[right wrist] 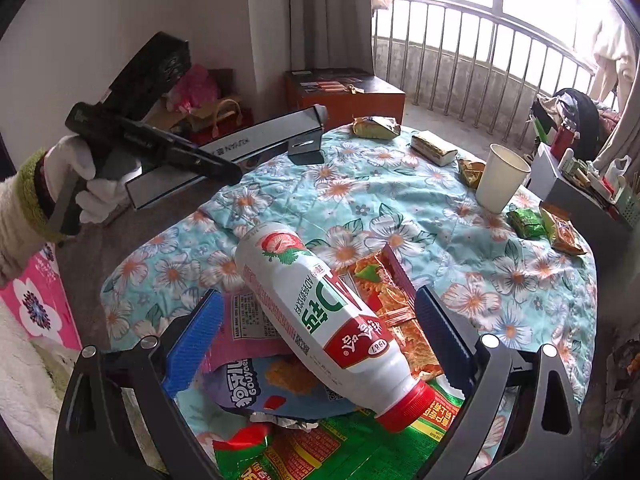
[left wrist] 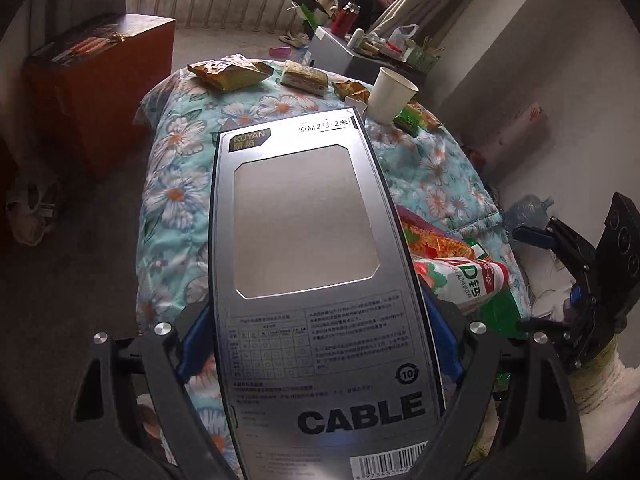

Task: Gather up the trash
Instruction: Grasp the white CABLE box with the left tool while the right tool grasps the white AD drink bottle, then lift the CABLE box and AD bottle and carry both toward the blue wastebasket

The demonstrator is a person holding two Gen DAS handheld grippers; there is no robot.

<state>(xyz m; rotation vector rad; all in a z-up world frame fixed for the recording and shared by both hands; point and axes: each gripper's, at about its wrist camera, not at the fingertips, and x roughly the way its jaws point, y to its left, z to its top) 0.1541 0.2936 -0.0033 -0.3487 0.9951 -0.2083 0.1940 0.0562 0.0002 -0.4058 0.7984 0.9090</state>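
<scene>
My left gripper (left wrist: 320, 340) is shut on a flat grey cable box (left wrist: 312, 240) marked CABLE and holds it above the flowered table; it also shows in the right wrist view (right wrist: 240, 152). My right gripper (right wrist: 320, 328) is open, its blue pads either side of a white strawberry drink bottle (right wrist: 316, 316) with a red cap, not touching it. The bottle lies on a pile of snack wrappers (right wrist: 304, 440). The bottle also shows at the lower right of the left wrist view (left wrist: 464, 280).
On the flowered tablecloth (right wrist: 440, 216) stand a white paper cup (right wrist: 500, 178), a sandwich pack (right wrist: 434, 148), a yellow snack bag (right wrist: 376, 127), green and orange packets (right wrist: 544, 224) and a small black box (right wrist: 306, 151). A brown cabinet (right wrist: 344, 92) and railing stand behind.
</scene>
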